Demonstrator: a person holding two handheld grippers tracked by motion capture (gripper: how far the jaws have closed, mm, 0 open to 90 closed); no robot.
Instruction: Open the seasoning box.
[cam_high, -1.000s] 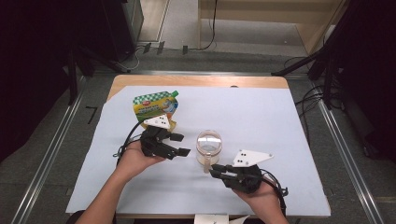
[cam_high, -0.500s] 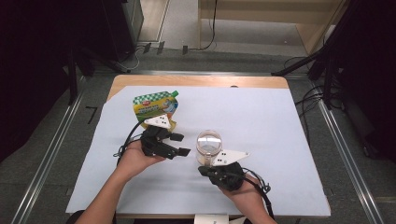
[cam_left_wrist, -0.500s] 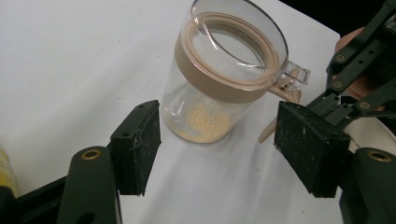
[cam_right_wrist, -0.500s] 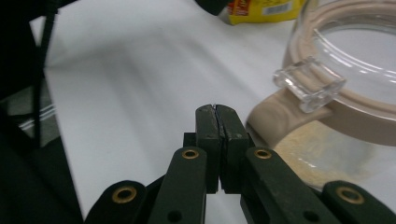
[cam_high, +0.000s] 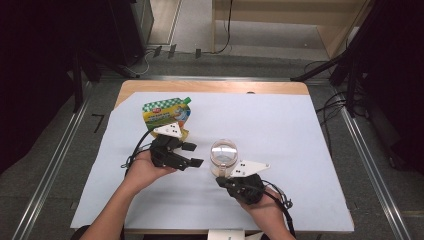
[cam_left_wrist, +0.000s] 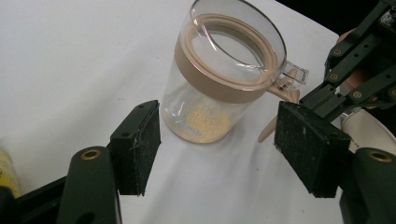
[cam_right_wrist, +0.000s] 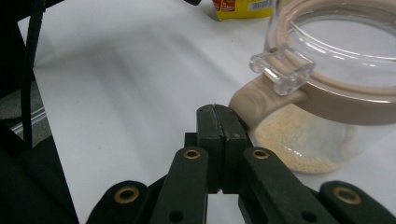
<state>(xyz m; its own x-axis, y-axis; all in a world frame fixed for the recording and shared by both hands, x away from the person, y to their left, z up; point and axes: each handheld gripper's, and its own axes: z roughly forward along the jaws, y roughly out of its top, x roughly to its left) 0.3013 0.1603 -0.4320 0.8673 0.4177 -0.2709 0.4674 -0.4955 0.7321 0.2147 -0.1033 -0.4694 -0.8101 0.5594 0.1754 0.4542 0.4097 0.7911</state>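
A clear jar (cam_high: 223, 155) with a beige lid ring and a little yellow powder at its bottom stands mid-table on the white sheet. In the left gripper view the jar (cam_left_wrist: 210, 93) is just ahead of my left gripper (cam_left_wrist: 220, 126). That left gripper (cam_high: 192, 154) is open, and its pads are off the glass. My right gripper (cam_high: 222, 181) sits at the jar's near side. In the right gripper view my right gripper (cam_right_wrist: 219, 116) is shut, with nothing seen between its jaws. Its tips are beside the lid's beige clasp (cam_right_wrist: 252, 105).
A green and yellow pouch (cam_high: 165, 114) lies on the sheet behind the left hand. The white sheet (cam_high: 300, 130) covers most of a wooden table (cam_high: 215, 86). Metal rails and cables run along the floor on both sides.
The right hand has moved left, bringing its gripper from the jar's right to the jar's near side by the clasp. The left hand and the jar have stayed put.
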